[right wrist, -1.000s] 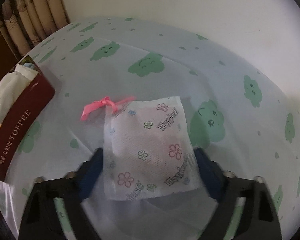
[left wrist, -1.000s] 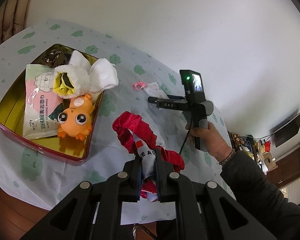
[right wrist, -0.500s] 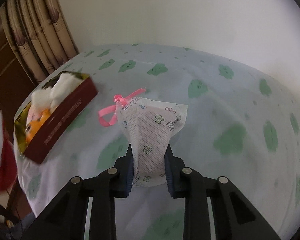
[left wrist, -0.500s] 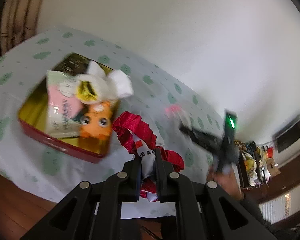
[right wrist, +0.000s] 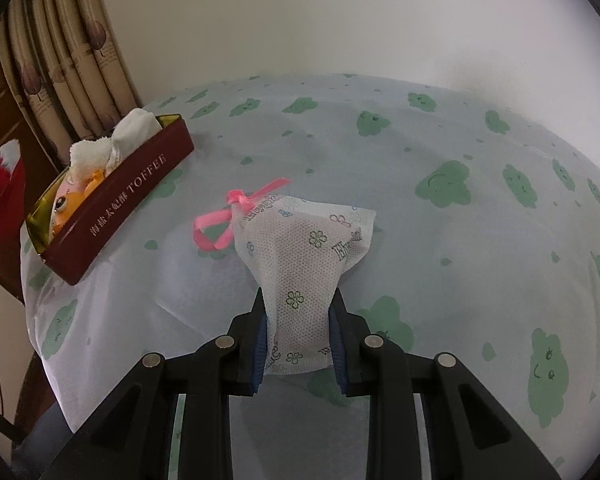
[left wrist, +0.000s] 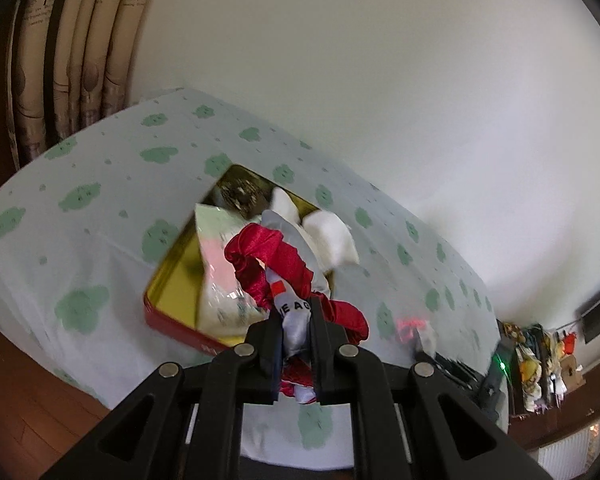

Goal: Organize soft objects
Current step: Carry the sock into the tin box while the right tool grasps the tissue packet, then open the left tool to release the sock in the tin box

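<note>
A: What do the left gripper fingers hold?

B: They're clamped on a red and white satin cloth; the red tin of soft toys lies just beyond the tips, on the bench.

A: And the right gripper?

B: Its fingers pinch a white flowered pouch, whose pink ribbon trails ahead and left. The tin sits well left of them.

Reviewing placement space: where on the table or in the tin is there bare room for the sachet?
The tablecloth is bare right of and behind the held sachet. In the toffee tin, only the gold near-left corner beside the wipes pack is bare; elsewhere toys crowd it.
</note>
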The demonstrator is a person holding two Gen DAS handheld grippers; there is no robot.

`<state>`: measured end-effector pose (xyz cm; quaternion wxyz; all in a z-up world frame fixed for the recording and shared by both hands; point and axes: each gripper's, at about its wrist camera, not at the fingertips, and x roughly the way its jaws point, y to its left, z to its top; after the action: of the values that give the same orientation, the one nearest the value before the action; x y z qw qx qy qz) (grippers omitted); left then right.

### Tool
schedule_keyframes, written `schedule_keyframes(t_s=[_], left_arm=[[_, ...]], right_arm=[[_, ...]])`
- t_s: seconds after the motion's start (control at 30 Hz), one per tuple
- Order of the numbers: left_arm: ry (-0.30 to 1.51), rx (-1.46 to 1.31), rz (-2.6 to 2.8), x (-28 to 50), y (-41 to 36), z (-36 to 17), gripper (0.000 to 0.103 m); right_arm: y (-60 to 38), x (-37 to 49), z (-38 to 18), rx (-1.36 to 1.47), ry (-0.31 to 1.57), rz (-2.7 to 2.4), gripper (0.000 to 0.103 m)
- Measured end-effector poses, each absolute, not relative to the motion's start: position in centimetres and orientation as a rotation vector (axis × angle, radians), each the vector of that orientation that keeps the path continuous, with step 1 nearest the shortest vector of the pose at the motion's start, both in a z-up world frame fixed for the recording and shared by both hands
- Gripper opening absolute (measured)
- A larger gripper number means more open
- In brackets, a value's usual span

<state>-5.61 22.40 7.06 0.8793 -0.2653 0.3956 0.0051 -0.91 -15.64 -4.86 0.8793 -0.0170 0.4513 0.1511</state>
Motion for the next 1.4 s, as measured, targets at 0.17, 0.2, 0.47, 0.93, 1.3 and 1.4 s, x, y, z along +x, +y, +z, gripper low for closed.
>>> schedule_keyframes(t_s=[0.17, 0.2, 0.47, 0.93, 1.3, 1.4], left_arm=[[0.824, -0.533, 0.023, -3.2, 23.7, 5.4, 0.01], [0.826, -0.529, 0.03, -2.7, 23.9, 4.9, 0.01], [0.86, -0.561, 0.051, -0.8, 25.6, 1.2, 0.011], [0.866, -0.53, 0.19, -3.8, 26.1, 2.1, 0.055], [0.79, -0.445, 0.187, -7.9, 21.1, 3.0, 0.055], [0.795, -0.326, 0.202, -8.3, 18.9, 2.7, 0.055]], right_arm=[[-15.6, -1.1, -5.0, -0.039, 0.943, 0.313, 0.025], [-15.6, -1.0, -5.0, -0.04, 0.944, 0.312, 0.025], [-15.6, -0.8, -5.1, -0.036, 0.949, 0.311, 0.025], [-15.6, -0.8, -5.1, -0.041, 0.951, 0.311, 0.027], [-15.9, -0.6, -4.7, -0.001, 0.972, 0.317, 0.027], [-15.5, -0.9, -4.5, -0.016, 0.971, 0.314, 0.027]])
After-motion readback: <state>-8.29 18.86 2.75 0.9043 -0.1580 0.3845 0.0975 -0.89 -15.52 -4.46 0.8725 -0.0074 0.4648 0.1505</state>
